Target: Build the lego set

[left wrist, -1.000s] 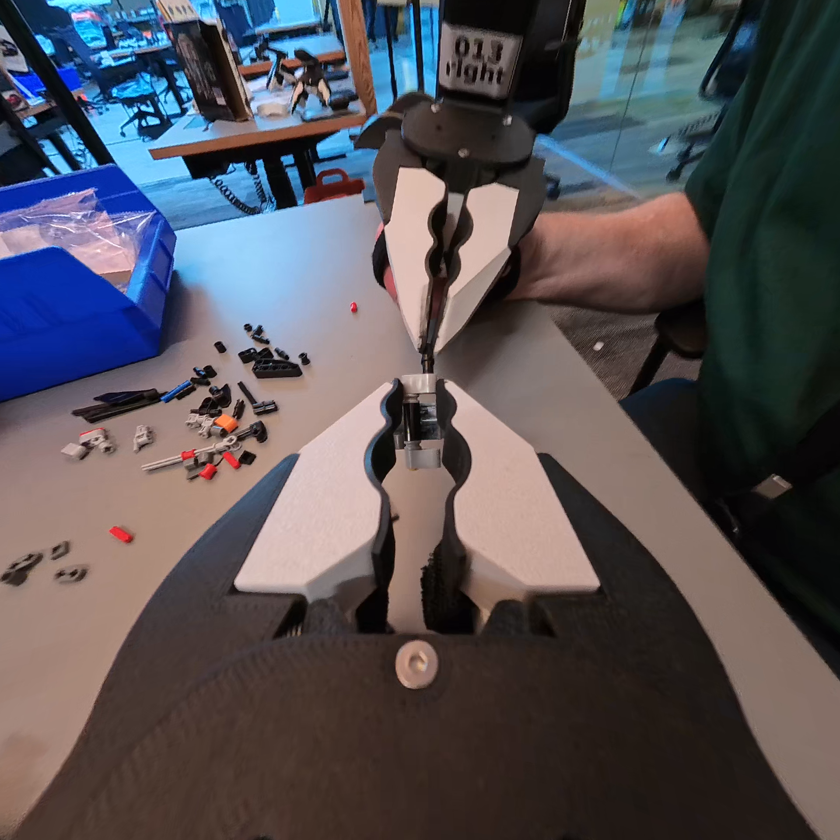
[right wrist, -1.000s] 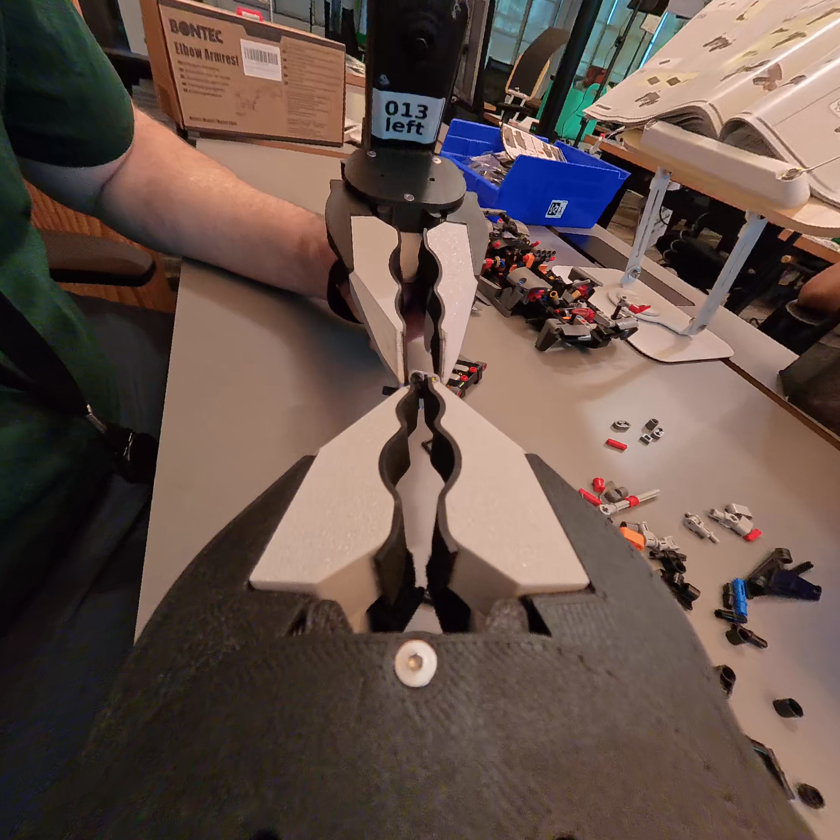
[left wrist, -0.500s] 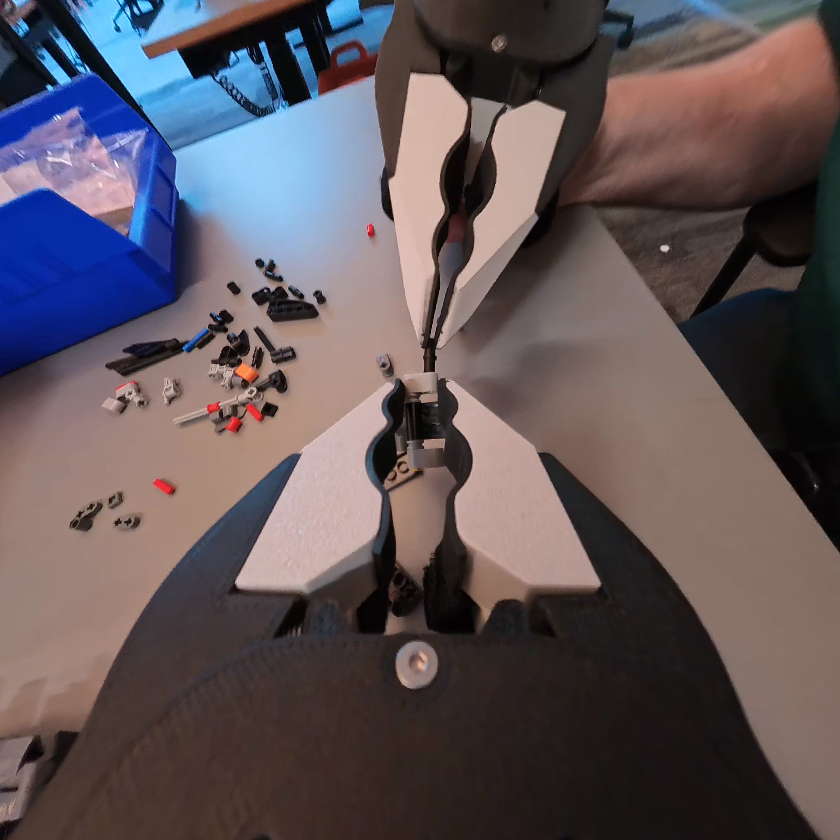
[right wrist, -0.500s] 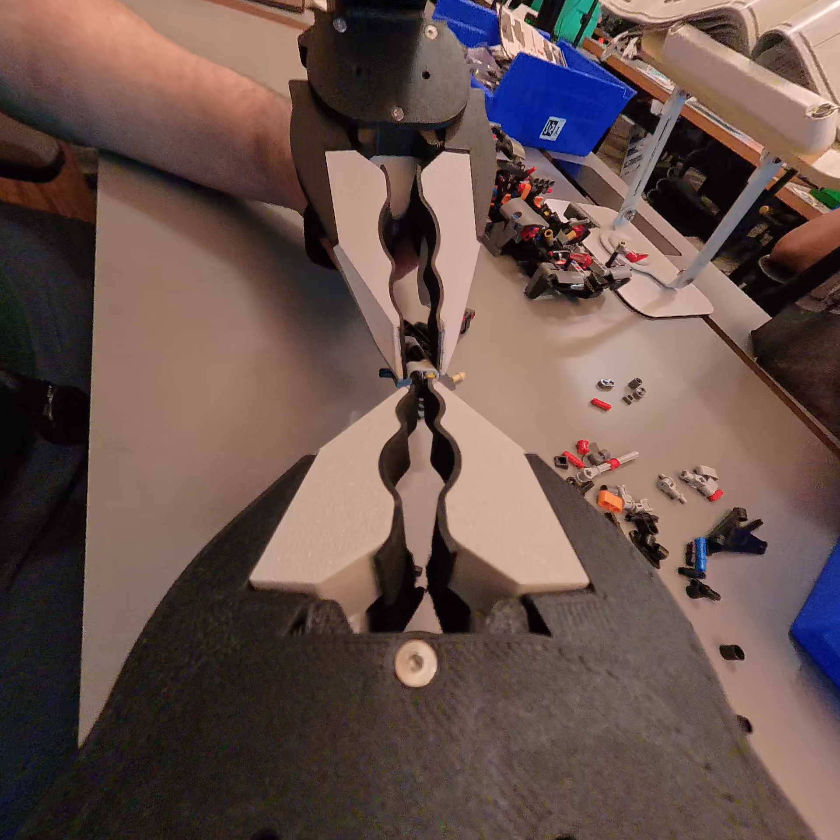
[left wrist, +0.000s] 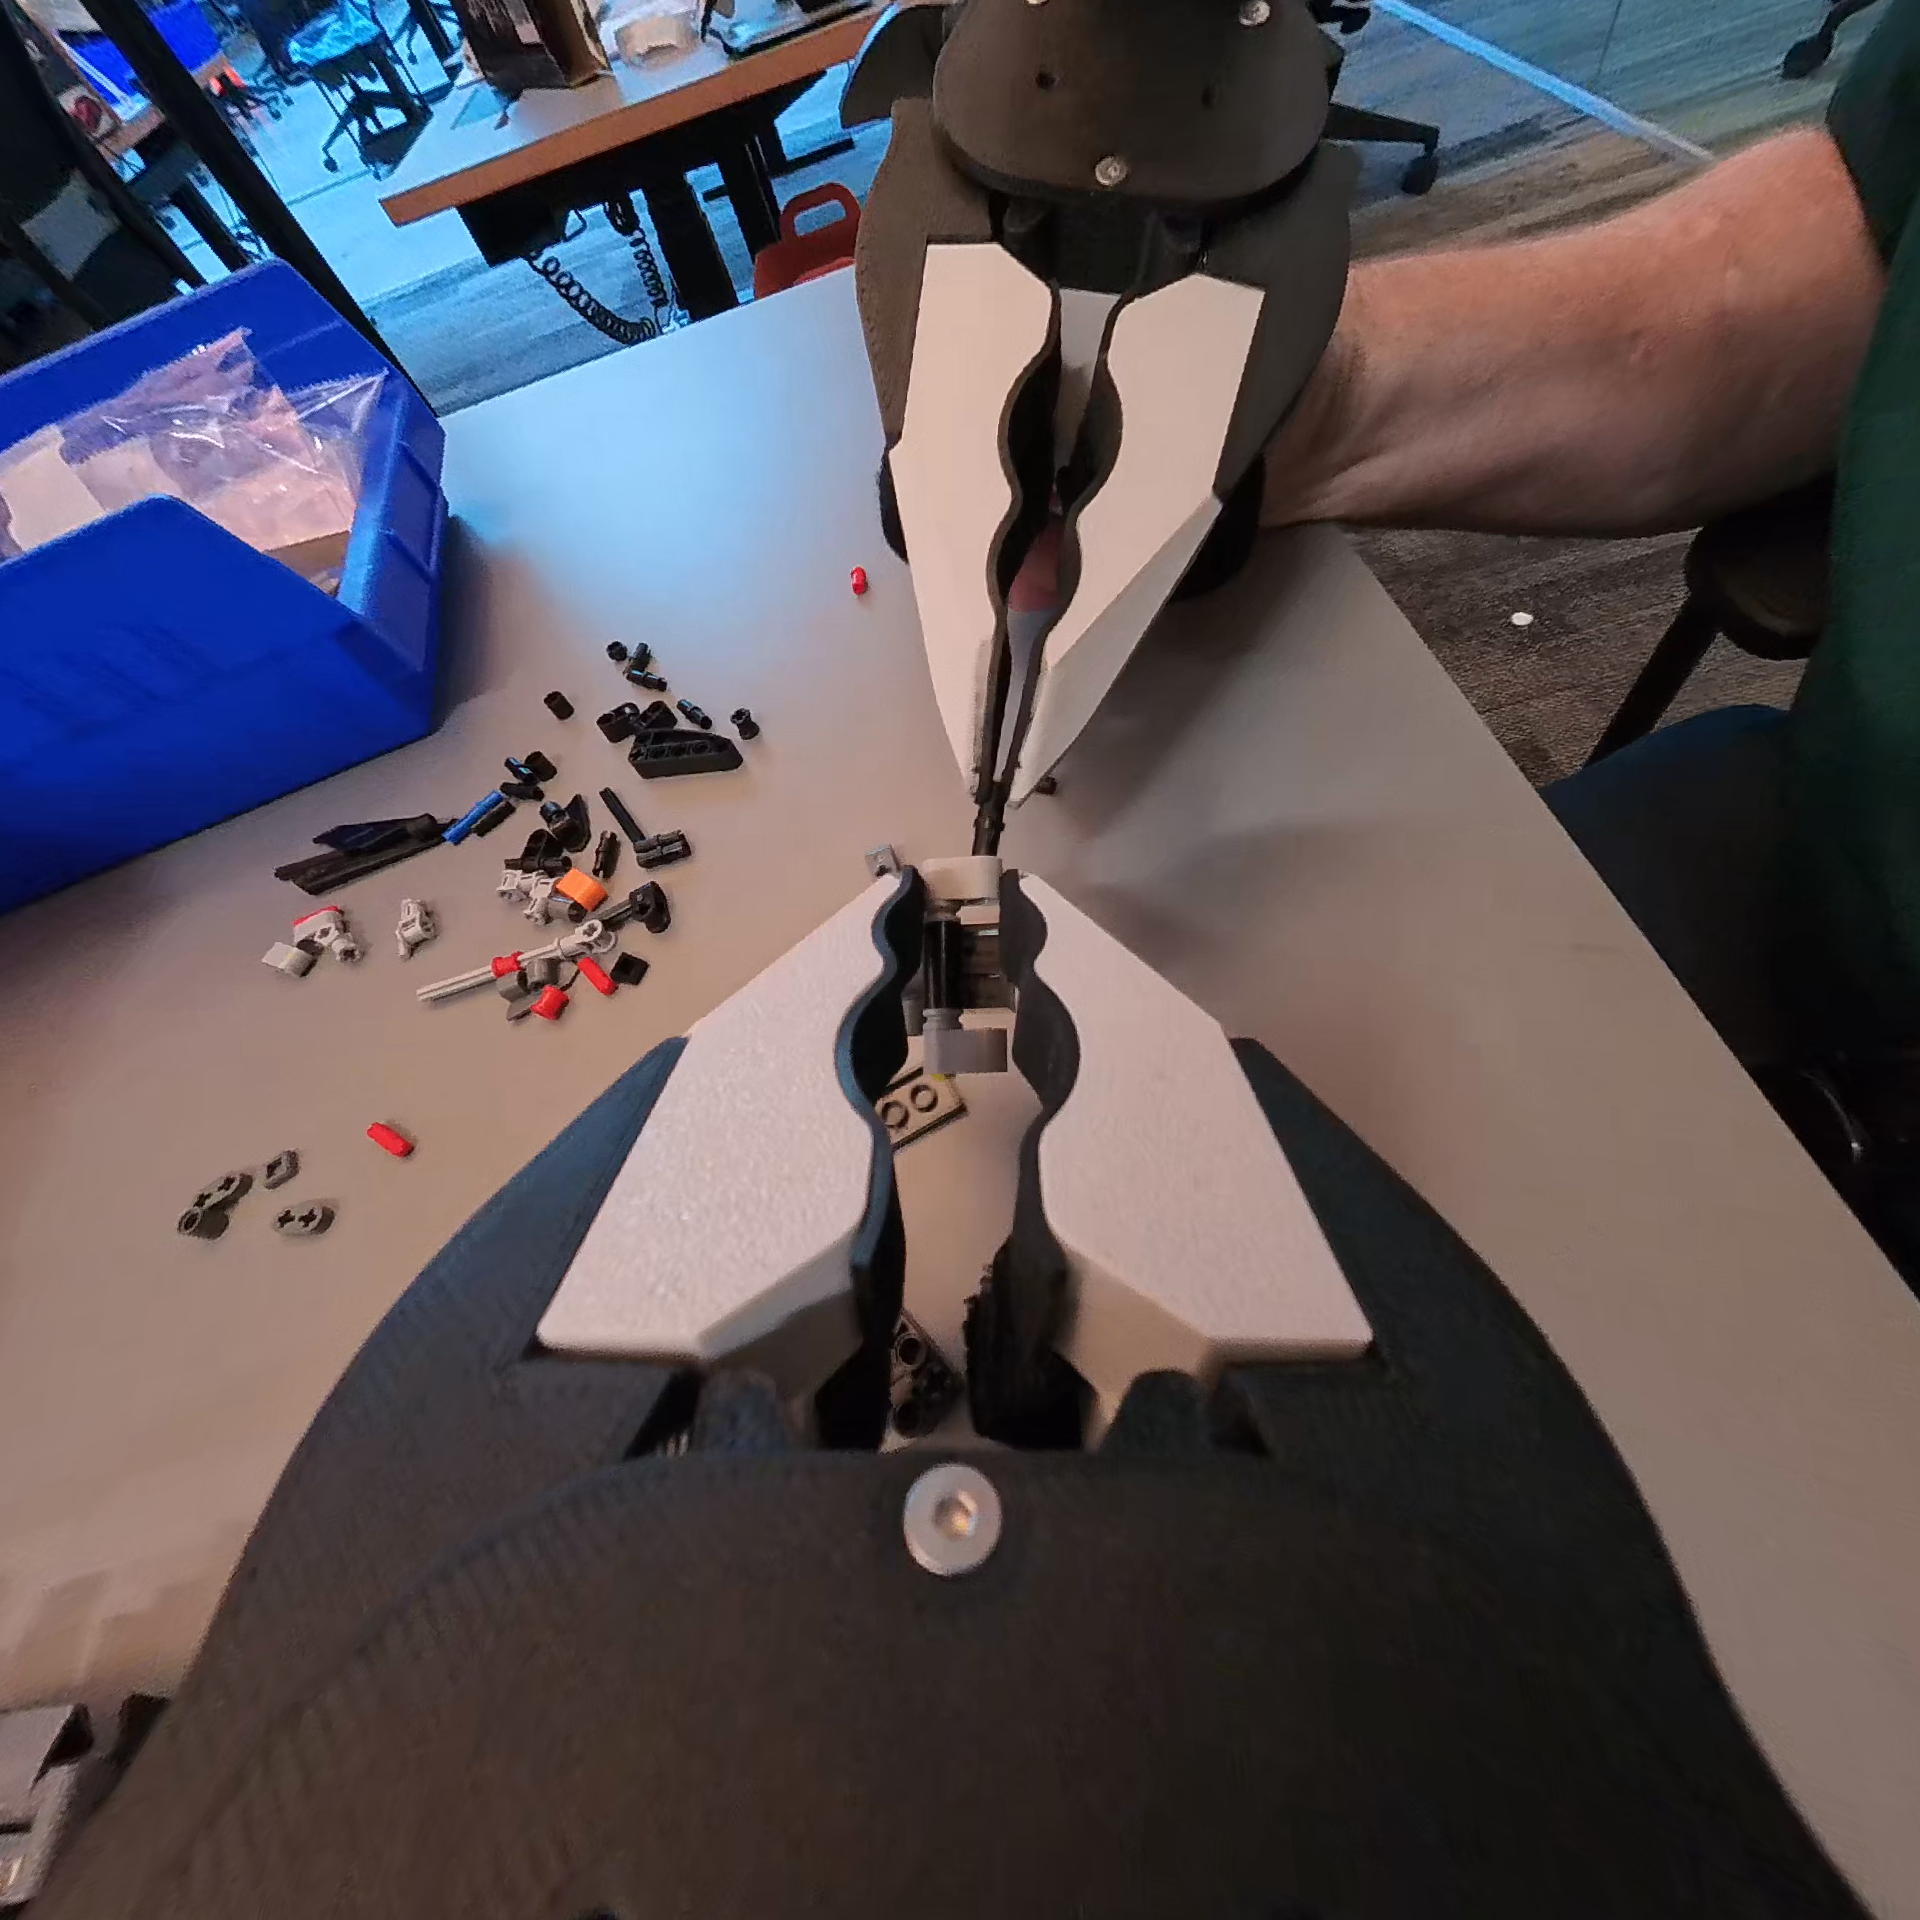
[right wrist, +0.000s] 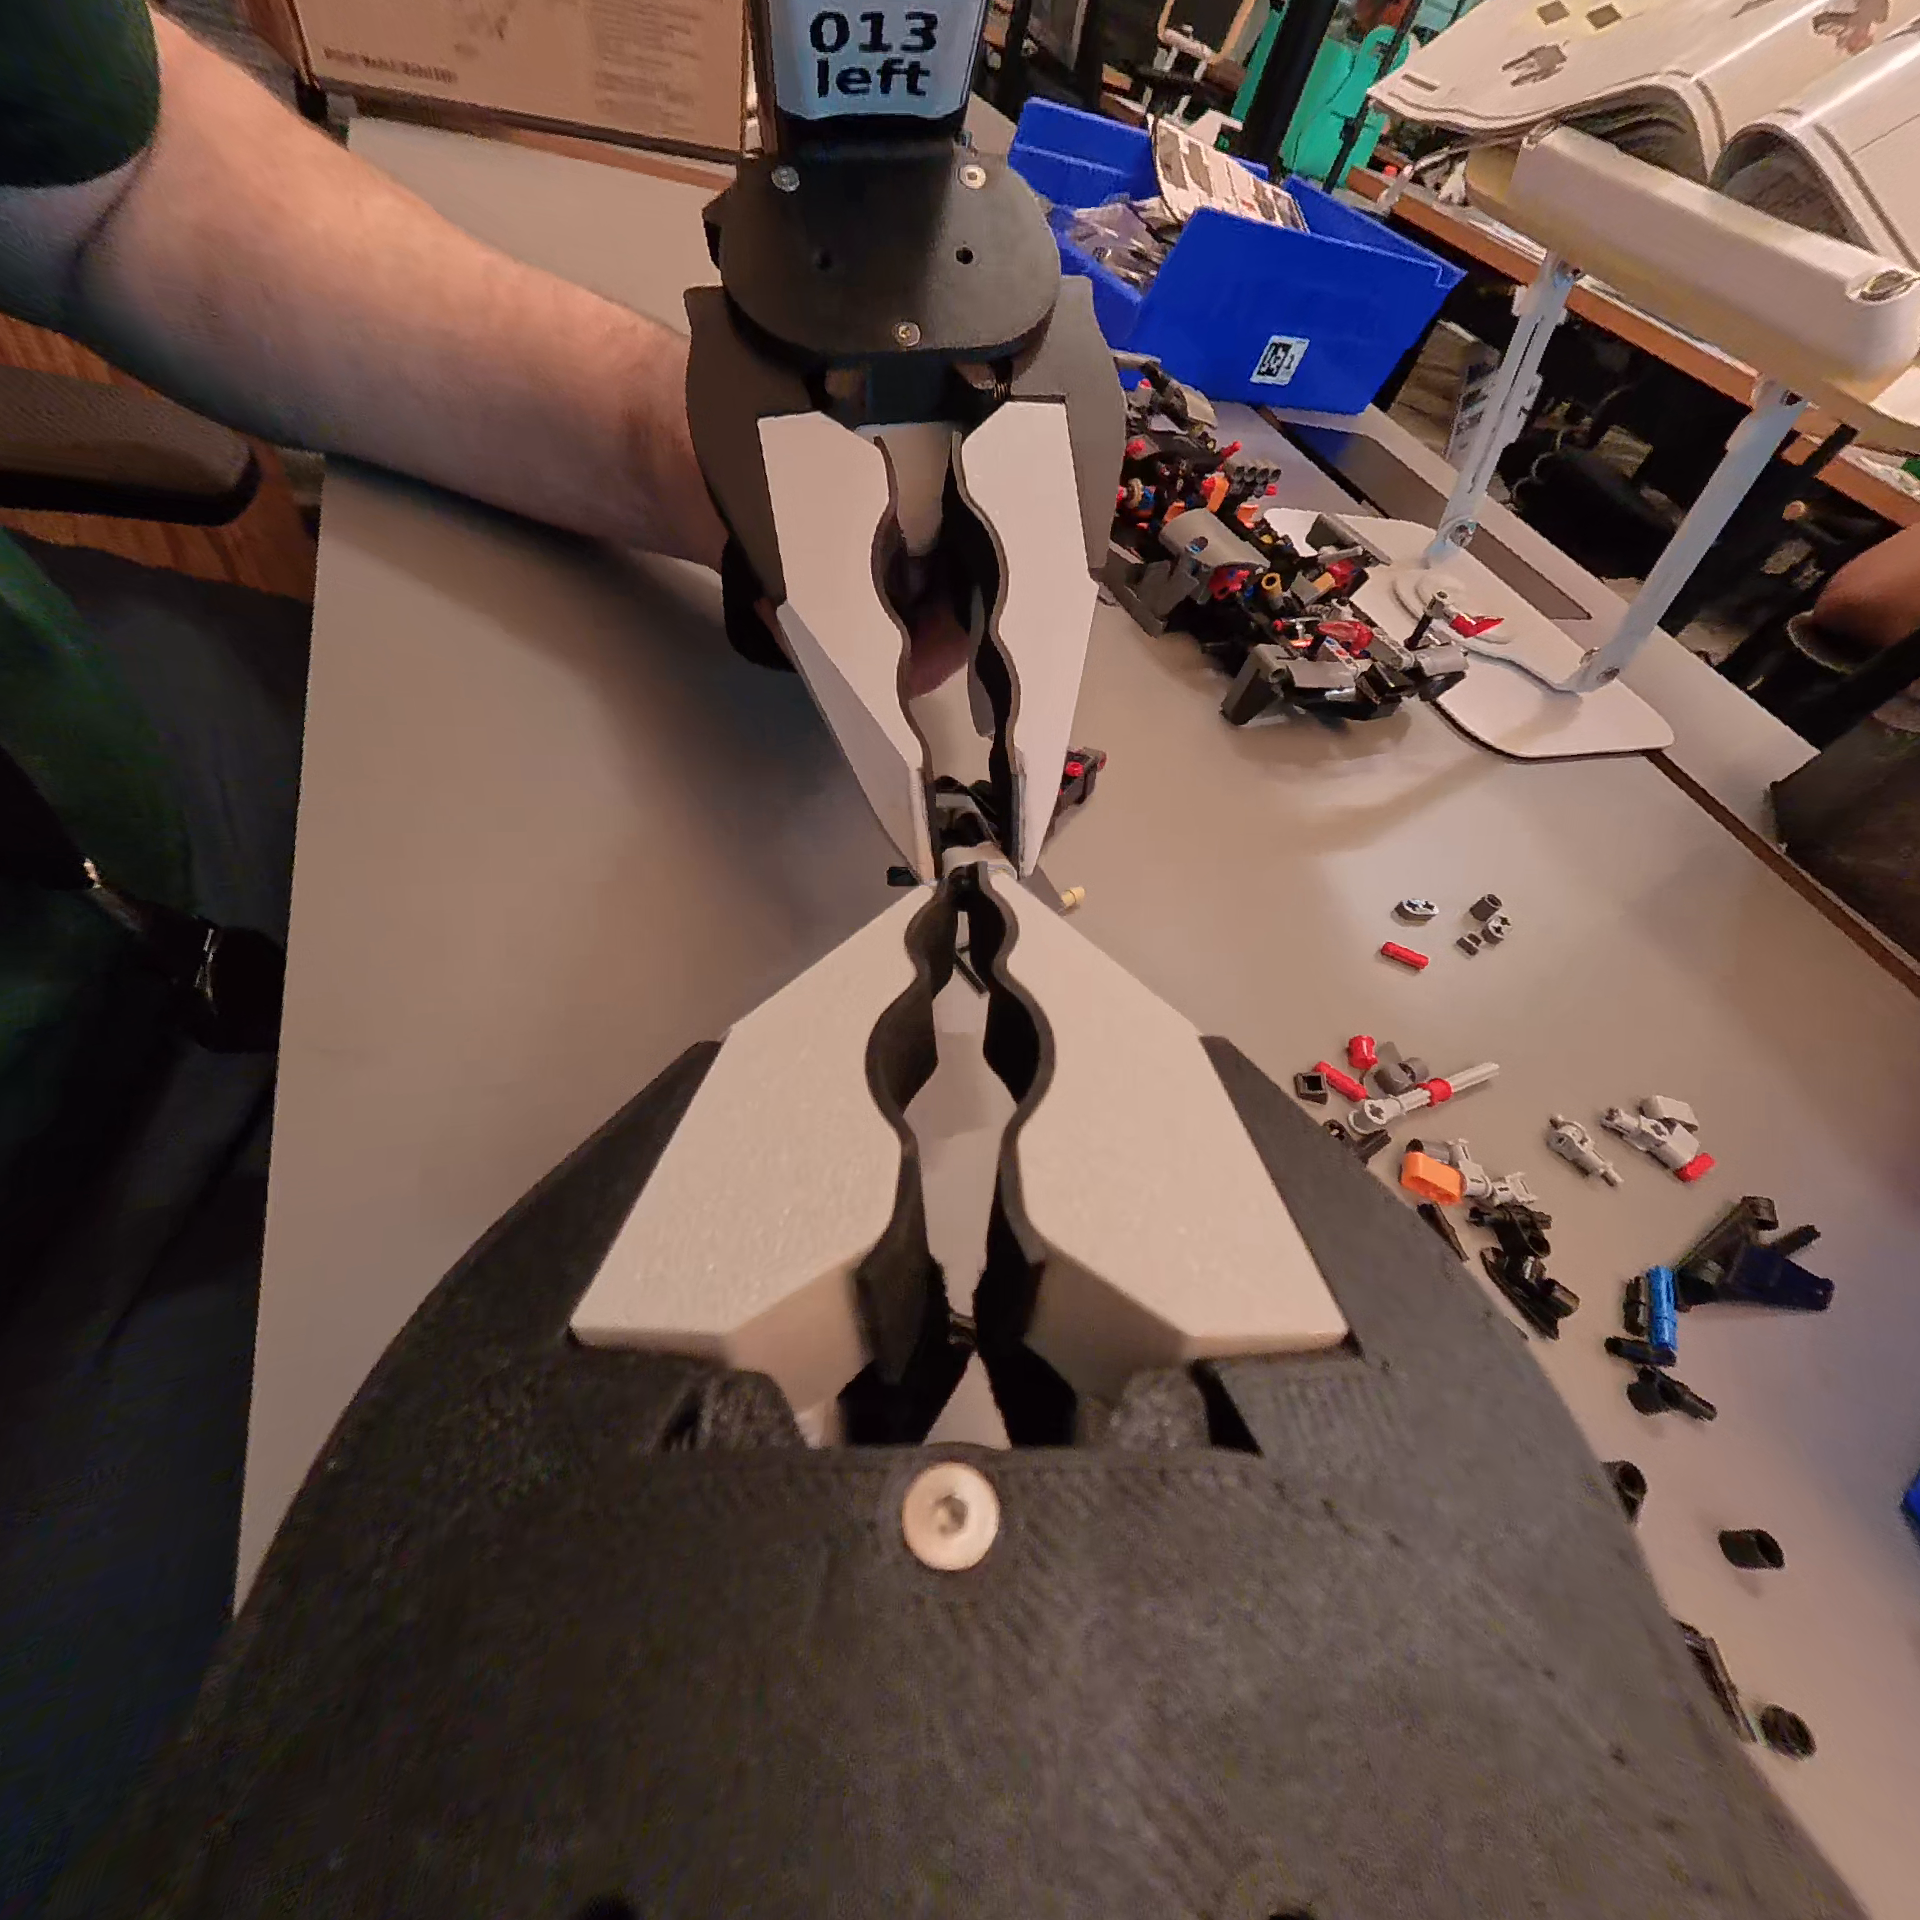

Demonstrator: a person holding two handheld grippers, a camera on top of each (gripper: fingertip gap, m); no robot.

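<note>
While the two grippers met tip to tip above the grey table, the left gripper had its jaws pinched on a small lego assembly of grey and black parts, which sat between its fingertips and reached back a little into the gap behind them. Facing it, the right gripper held its jaws pressed nearly together on a thin black pin, whose free end touched the pale top of the assembly. From the right wrist view, the right gripper and the left gripper stood nose to nose, the pin mostly hidden between the tips. Loose lego pieces lay scattered on the table well to one side, near a blue bin. A larger part-built model rested farther off, beside a white stand.
</note>
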